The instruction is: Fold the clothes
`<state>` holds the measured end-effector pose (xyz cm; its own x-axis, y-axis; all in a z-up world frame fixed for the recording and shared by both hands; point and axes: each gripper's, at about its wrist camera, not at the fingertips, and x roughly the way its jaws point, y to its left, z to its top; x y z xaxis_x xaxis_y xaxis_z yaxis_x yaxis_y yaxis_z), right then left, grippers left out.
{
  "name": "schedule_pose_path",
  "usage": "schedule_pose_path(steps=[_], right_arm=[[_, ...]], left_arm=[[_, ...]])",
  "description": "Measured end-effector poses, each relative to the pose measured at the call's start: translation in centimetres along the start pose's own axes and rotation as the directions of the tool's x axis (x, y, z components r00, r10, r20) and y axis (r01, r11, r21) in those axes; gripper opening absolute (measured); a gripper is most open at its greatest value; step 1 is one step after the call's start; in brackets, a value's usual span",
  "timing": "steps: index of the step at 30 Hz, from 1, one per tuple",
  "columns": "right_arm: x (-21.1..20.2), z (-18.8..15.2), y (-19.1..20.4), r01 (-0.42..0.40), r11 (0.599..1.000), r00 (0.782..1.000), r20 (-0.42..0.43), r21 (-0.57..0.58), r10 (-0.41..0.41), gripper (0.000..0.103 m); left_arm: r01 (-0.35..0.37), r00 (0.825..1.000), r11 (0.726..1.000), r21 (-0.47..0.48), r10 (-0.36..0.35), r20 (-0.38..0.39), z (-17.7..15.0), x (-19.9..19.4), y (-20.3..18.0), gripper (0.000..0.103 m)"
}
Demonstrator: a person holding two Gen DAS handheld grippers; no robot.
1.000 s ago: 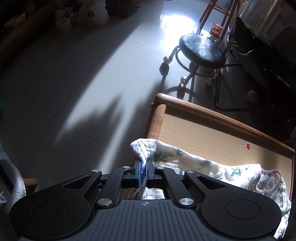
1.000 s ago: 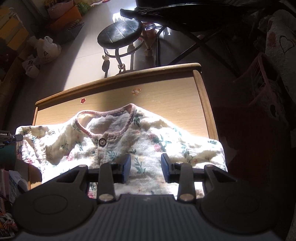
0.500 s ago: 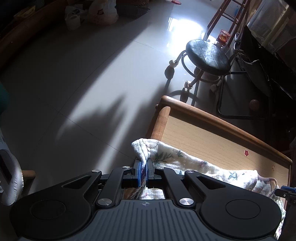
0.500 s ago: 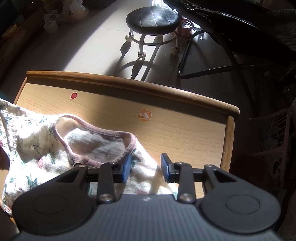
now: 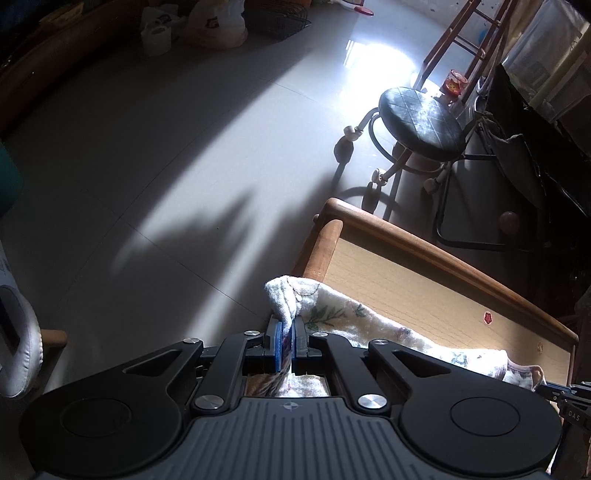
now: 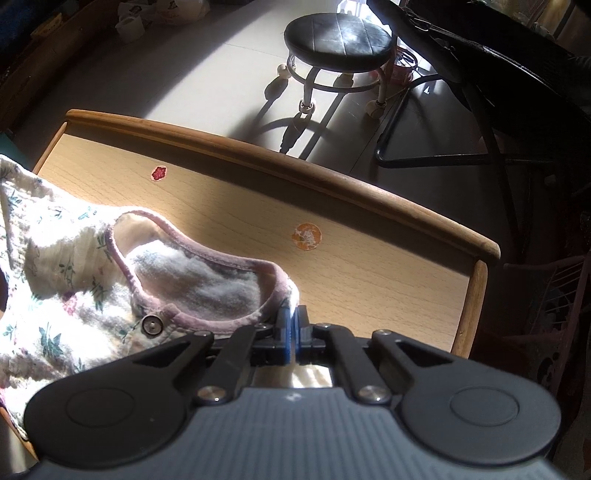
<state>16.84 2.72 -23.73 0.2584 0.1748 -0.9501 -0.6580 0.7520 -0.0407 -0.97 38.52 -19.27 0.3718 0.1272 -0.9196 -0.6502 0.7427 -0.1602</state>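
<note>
A cream floral garment [image 6: 55,295] with a pink-trimmed neckline [image 6: 207,254] and a round button [image 6: 152,325] lies on the wooden table [image 6: 369,266]. My right gripper [image 6: 291,325] is shut on the garment's edge just right of the neckline. In the left wrist view the same garment [image 5: 340,314] runs along the table [image 5: 406,280], and my left gripper [image 5: 286,332] is shut on a bunched corner of it near the table's left end. The tip of the other gripper [image 5: 569,395] shows at the far right edge.
A round black stool [image 5: 421,118] on castors stands on the tiled floor [image 5: 184,129] beyond the table, also the stool [image 6: 338,37] in the right wrist view. A black folding frame [image 6: 480,92] is at the right. Bags [image 5: 214,26] and a basket sit far back.
My right gripper has shifted right past the neckline and closed on the garment's edge; one second ago its jaws stood apart. The left gripper keeps its hold and has swung slightly left.
</note>
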Motion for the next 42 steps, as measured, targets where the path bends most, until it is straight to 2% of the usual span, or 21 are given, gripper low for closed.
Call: schedule_pose_path(steps=[5,7,12,21,26,30,32,35,40,42], right_arm=[[0.4,0.2,0.5,0.003,0.999,1.000,0.005,-0.039,-0.003,0.002],[-0.1,2.3,0.3,0.004,0.998,1.000,0.011,-0.056,-0.004,0.002],[0.3,4.3,1.8,0.003,0.993,1.000,0.019,-0.119,-0.001,0.002],[1.6,6.2,3.8,0.008,0.986,1.000,0.022,-0.168,-0.005,0.002],[1.7,6.0,3.6,0.019,0.990,1.000,0.021,-0.140,-0.017,0.003],[0.8,5.9,3.3,0.058,0.992,0.997,0.051,-0.112,-0.052,0.006],[-0.1,5.8,2.8,0.075,0.995,0.995,0.072,-0.071,-0.070,0.007],[-1.8,5.6,1.8,0.091,0.996,0.989,0.114,-0.001,-0.090,0.014],[-5.3,3.6,0.2,0.129,0.985,0.978,0.149,0.110,-0.145,0.015],[-6.9,2.0,-0.1,0.121,0.980,0.978,0.147,0.161,-0.145,0.015]], left_arm=[[-0.005,1.000,1.000,-0.021,0.006,0.018,0.5,-0.3,0.4,0.004],[-0.010,1.000,0.999,-0.035,0.011,0.027,0.8,-0.5,0.7,0.004],[-0.030,0.999,0.997,-0.068,0.033,0.043,1.2,-0.9,1.6,0.004],[-0.057,0.997,0.994,-0.098,0.063,0.051,1.7,-1.1,3.3,0.004],[-0.050,0.997,0.993,-0.105,0.056,0.055,1.8,-1.0,3.2,0.004],[-0.036,0.998,0.994,-0.102,0.042,0.054,2.0,-0.8,2.8,0.004],[-0.029,0.998,0.994,-0.101,0.035,0.054,2.1,-0.9,2.6,0.004],[-0.022,0.998,0.995,-0.097,0.028,0.057,2.2,-1.0,2.4,0.004],[-0.011,0.998,0.996,-0.089,0.016,0.056,2.2,-1.5,2.0,0.004],[-0.009,0.998,0.997,-0.076,0.013,0.053,2.2,-1.9,1.8,0.004]])
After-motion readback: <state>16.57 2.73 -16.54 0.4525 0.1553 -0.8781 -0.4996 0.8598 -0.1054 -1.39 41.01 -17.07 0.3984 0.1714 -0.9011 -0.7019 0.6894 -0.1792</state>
